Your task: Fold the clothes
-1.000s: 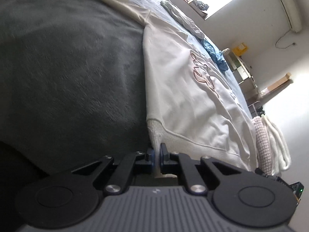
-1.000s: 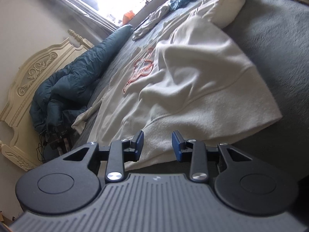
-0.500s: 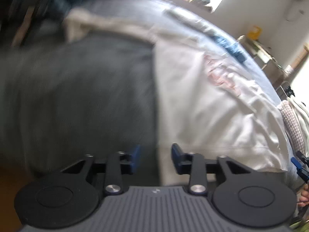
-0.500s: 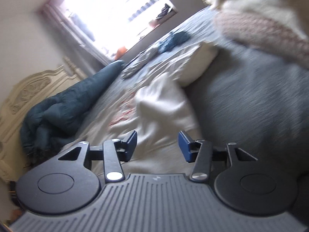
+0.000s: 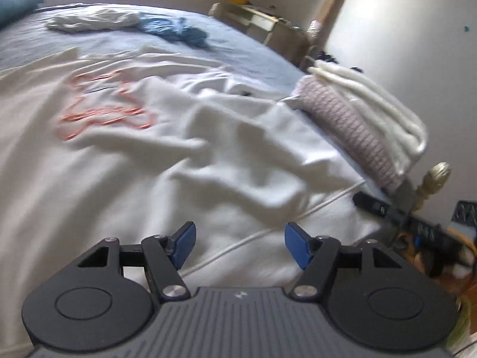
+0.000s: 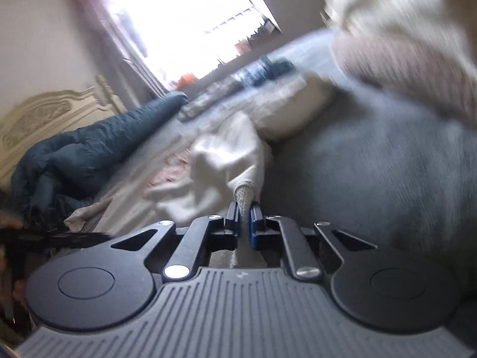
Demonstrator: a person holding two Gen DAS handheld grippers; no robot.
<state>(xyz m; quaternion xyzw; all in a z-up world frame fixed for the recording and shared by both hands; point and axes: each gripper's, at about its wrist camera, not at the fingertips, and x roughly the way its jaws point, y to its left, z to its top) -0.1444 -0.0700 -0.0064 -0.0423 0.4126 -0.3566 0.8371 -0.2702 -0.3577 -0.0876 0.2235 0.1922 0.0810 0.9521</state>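
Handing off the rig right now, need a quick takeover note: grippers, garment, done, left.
Right hand-held gripper: shut on the ribbed cuff of the white sweatshirt.
Left hand-held gripper: jaws opening, nothing between them, above the sweatshirt's rumpled sleeve.
Sweatshirt lies spread on the grey bed, orange print up, unfolded.
Folded knits stacked at the bed's far corner.
Done: cuff gripped.
Left: fold the sleeves in, then the body, probably add it to the stack.

We see the bed [image 5: 253,50] under its grey-blue cover, the white sweatshirt [image 5: 125,161] spread just ahead of our left claw [image 5: 240,246], a blue garment [image 5: 176,29] and a pale one [image 5: 89,22] far beyond it, and folded knitwear [image 5: 366,119] stacked off to its right.
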